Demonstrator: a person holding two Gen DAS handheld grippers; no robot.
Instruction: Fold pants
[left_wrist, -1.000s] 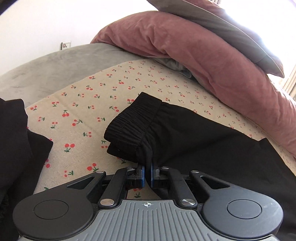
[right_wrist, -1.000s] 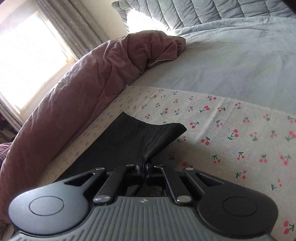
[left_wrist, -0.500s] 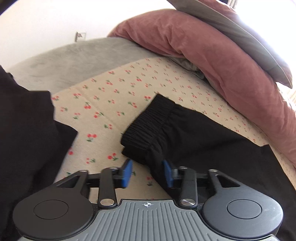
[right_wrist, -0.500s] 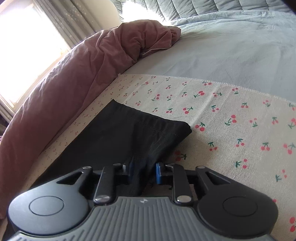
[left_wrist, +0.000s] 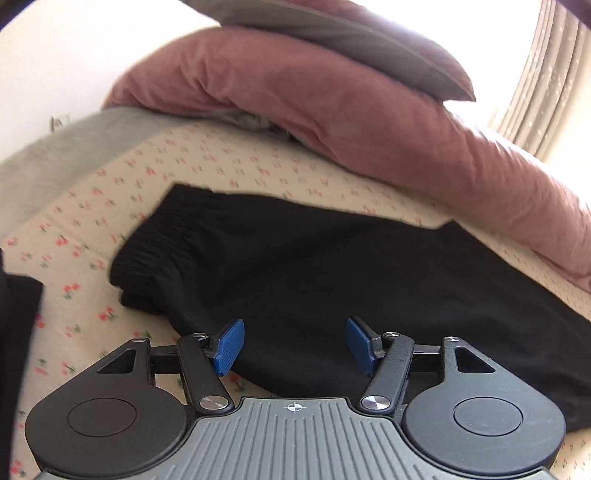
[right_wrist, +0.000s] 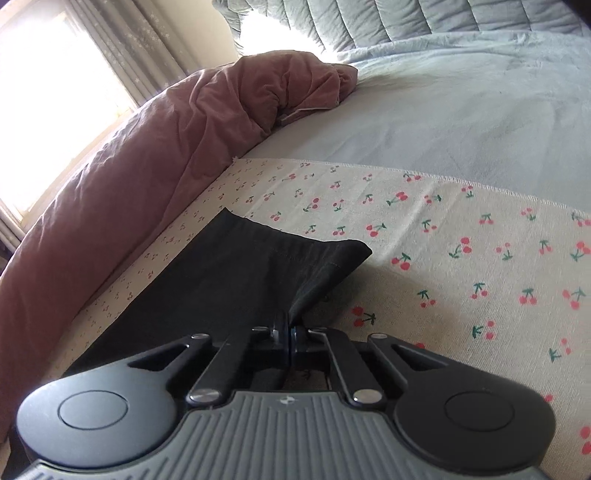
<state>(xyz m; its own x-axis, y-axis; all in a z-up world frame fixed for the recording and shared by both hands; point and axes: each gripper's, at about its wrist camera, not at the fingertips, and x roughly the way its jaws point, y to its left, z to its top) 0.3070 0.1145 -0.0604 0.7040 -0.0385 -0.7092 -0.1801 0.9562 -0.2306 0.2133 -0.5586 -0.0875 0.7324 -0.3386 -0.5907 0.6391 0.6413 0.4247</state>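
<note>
Black pants (left_wrist: 314, 273) lie flat on cherry-print cloth (left_wrist: 85, 314) beside pink duvet (left_wrist: 369, 122). Left gripper (left_wrist: 294, 345) jaws opening above fabric, gripping nothing. Right gripper (right_wrist: 290, 330) clamped on hem corner. Likely mid-fold; next: left regrasps waistband (left_wrist: 155, 240).

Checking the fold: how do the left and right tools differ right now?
The left tool has its jaws apart and opening, nothing pinched; the right tool is shut on the pants. Left is at the waistband, right at a leg hem. Both hang over the cherry cloth.
</note>
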